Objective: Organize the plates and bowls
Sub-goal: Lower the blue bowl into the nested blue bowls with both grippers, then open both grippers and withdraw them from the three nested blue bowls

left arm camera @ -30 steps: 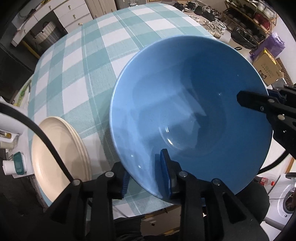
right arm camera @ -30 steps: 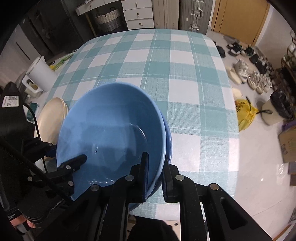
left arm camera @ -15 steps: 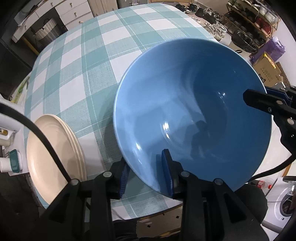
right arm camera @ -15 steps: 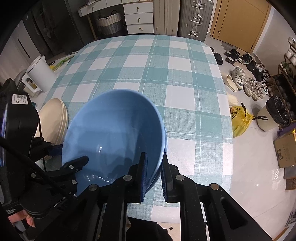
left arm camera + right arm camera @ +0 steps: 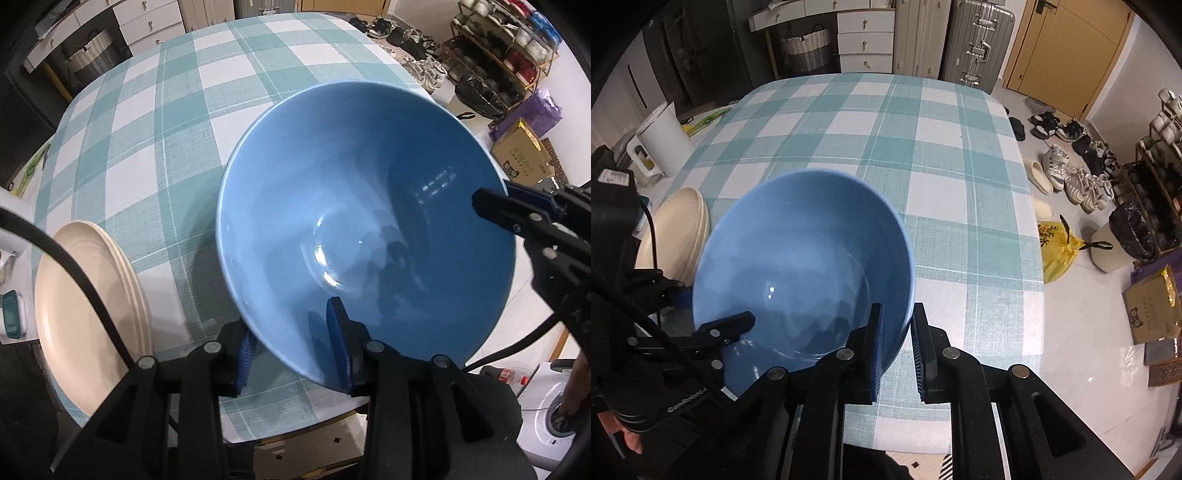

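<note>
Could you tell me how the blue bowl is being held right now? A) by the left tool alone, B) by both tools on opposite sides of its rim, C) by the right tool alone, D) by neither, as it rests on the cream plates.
B: the left tool and the right tool each straddle the rim of the blue bowl, on opposite sides.

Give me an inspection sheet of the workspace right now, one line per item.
Surface: table under a teal-and-white check cloth.
Job's things: blue bowl held tilted above the table; stacked cream plates at the near left edge.
Clutter: nothing seen on the cloth.
Grippers: left gripper and right gripper each clamp the bowl's rim.
Cables: black cable crosses the plates in the left view.
Surroundings: shoes, suitcase, drawers.
</note>
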Demonstrator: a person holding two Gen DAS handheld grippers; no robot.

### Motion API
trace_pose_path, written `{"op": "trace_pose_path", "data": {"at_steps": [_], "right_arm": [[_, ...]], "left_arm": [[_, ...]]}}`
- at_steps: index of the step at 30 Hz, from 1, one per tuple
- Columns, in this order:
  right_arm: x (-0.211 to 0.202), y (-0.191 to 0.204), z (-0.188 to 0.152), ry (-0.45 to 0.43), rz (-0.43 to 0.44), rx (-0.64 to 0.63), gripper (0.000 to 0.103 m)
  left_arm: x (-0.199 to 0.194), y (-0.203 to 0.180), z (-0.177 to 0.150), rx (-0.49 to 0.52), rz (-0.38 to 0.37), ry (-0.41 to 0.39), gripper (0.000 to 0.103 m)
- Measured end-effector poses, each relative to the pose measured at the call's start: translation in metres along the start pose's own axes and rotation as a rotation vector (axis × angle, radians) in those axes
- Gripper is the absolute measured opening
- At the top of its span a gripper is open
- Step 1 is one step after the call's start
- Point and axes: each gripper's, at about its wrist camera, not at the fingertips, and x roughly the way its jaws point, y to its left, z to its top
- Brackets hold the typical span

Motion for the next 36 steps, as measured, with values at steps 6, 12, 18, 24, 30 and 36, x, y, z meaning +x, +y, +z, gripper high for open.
{"op": "trace_pose_path", "data": {"at_steps": [6,12,18,24,30,36], "right_arm": [[0.013,-0.012,-0.007,0.005,0.054,0.086,0.014],[0.013,-0.017,-0.008,-0.051,0.086,0.137,0.014],[-0.003,-0.025,-0.005,-0.157,0.055,0.229,0.04],[0.005,-0.03,-0.014,-0.267,0.075,0.375,0.063],[0.011,-0.029,-0.02,-0.324,0.166,0.378,0.064],[0.017,-0.034,-0.025,-0.329,0.163,0.37,0.08]], "left_arm": [[-0.001,-0.001,-0.001,-0.001,-0.011,-0.002,0.038],[-0.002,0.004,-0.002,-0.026,-0.055,-0.016,0.039],[-0.008,0.013,-0.004,-0.069,-0.092,-0.085,0.04],[-0.016,0.022,-0.011,-0.118,-0.094,-0.252,0.047],[-0.006,0.037,-0.016,-0.181,-0.19,-0.331,0.05],[0.006,0.039,-0.004,-0.257,-0.304,-0.267,0.063]]}}
